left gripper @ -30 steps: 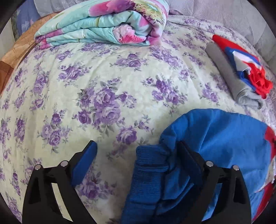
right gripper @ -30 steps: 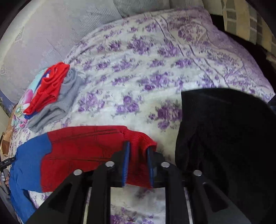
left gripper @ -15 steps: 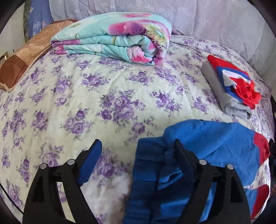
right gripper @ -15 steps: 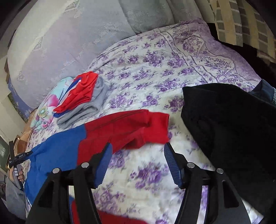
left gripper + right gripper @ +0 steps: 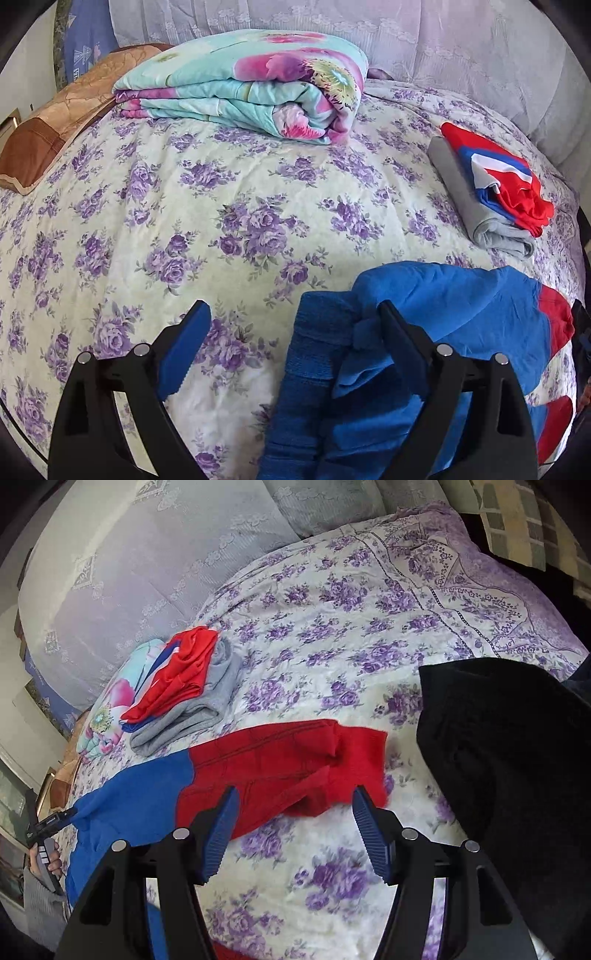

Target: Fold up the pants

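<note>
Pants, blue and red, lie soft and limp on the floral bedspread; both the left gripper and right gripper gape unclenched. Likely best pinched at the red cuff hem. Beyond, folded clothes.

Blue-and-red pants on purple-flowered cream bedspread, black garment alongside
</note>
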Action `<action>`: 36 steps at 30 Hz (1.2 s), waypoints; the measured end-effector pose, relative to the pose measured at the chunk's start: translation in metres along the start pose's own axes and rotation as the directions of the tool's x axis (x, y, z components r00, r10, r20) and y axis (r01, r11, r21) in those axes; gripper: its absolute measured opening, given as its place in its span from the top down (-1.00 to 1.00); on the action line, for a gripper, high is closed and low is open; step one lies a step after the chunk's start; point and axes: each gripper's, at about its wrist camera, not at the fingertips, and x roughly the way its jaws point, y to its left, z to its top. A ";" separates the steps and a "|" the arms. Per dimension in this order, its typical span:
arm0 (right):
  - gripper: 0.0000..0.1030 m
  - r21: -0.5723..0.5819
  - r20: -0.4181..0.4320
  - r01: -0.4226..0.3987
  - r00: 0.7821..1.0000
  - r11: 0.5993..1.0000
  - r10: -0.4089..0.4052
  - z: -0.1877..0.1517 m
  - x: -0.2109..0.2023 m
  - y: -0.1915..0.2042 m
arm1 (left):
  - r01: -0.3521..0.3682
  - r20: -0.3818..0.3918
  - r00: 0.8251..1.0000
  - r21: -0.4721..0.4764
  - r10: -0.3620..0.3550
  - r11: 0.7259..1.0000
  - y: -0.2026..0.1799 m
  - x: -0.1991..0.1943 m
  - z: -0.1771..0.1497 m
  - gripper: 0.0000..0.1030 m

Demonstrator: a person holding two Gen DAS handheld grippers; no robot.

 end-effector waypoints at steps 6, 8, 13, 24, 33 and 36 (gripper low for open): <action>-0.23 -0.044 -0.053 0.018 0.998 0.999 -0.020 0.037 0.042 -0.005 | 0.020 -0.017 1.000 -0.051 -0.021 0.999 0.007 0.008 0.009 -0.72; -0.23 -0.087 -0.058 0.010 0.998 0.996 -0.016 0.045 0.053 0.002 | 0.021 -0.022 1.000 -0.056 -0.022 0.998 0.007 0.011 0.012 -0.72; -0.23 -0.391 -0.086 -0.002 0.996 0.921 -0.034 0.047 0.076 0.052 | 0.029 -0.045 0.999 -0.048 -0.031 0.998 0.004 0.018 0.016 -0.60; -0.23 -0.724 -0.220 -0.197 0.974 0.662 0.049 0.032 0.131 0.168 | 0.055 -0.067 0.996 -0.040 -0.058 0.998 -0.012 0.029 0.023 -0.39; 0.86 -0.681 -0.262 -0.202 0.965 0.704 0.024 0.019 0.145 0.172 | 0.101 -0.092 0.990 -0.055 -0.105 0.993 -0.012 0.037 0.026 0.32; 0.88 -0.669 -0.191 -0.183 0.979 0.721 0.071 0.008 0.104 0.173 | 0.106 -0.059 0.992 -0.044 -0.109 0.993 -0.013 0.028 0.025 0.35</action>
